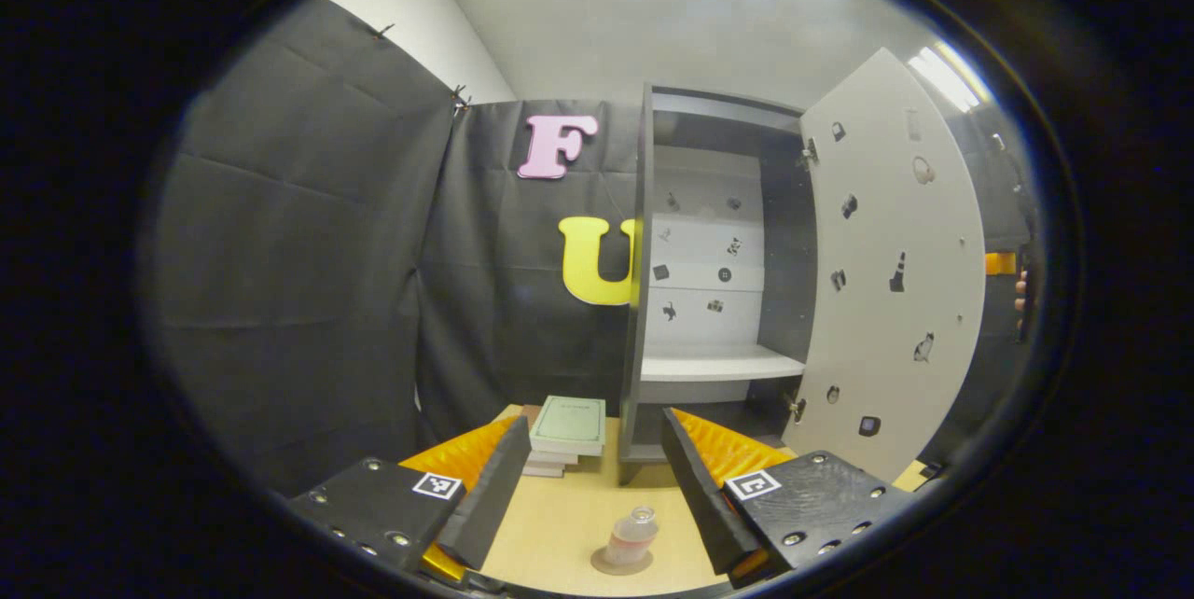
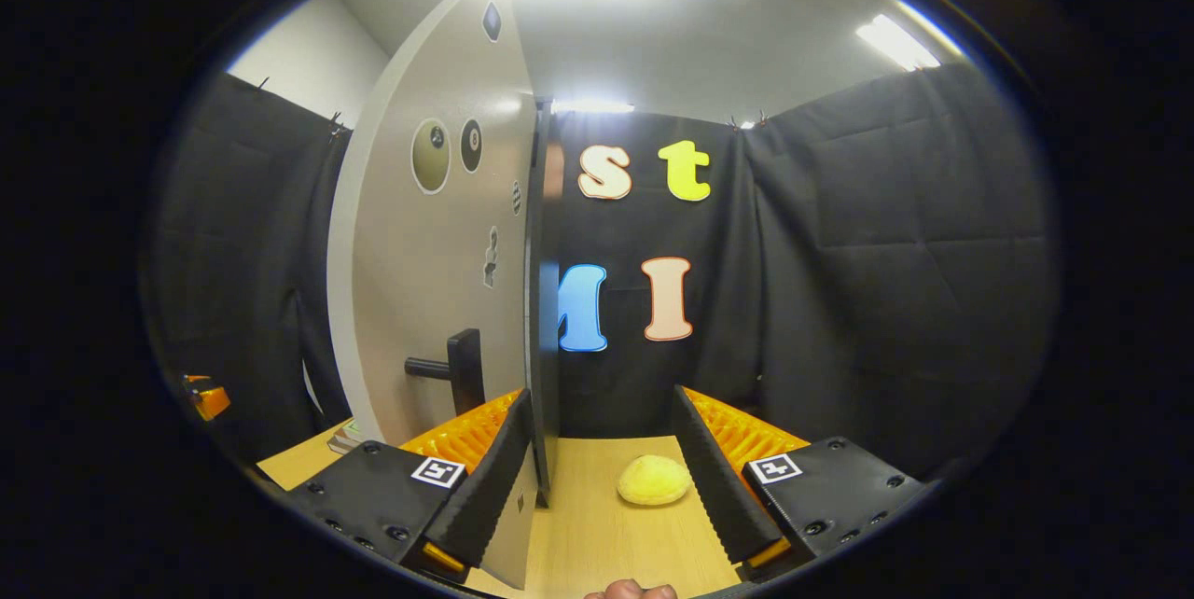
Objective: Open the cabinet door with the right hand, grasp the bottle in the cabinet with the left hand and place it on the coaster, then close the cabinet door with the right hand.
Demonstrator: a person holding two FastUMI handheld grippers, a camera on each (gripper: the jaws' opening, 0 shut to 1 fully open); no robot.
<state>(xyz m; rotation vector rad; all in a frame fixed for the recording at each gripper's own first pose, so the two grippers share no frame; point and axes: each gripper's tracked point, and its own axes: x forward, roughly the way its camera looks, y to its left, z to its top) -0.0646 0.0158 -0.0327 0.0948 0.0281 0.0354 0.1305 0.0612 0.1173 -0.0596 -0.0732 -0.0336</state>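
Bottle sits on the coaster on the worktop, upright, low in the left gripper view, between and just below the left gripper, whose jaws stand wide apart w/ nothing in them and not touching the bottle. So fetch-and-place looks done; left hand is clear. Cabinet is open: shelf inside is bare, door swung out to the right of the opening, hinged on that side. A stack of books lies on the worktop just left of the cabinet. In the right gripper view the right gripper has jaws apart too, and the door's free edge stands btwn them, nearer the left finger; can't tell if that finger touches it. Door handle is on the face just left of that finger, not gripped. A yellow bun-like lump rests on the worktop ahead, btwn the fingers but farther off, apart from the door. Step in hand, as I judge it: the last one, closing the door w/ the right hand. Next move prob. needs the right gripper to push the door's outer face or edge round toward the cabinet front, following the hinge arc, till it shuts flush; left gripper and bottle should stay out of the swing path, and the bottle looks well clear of it.
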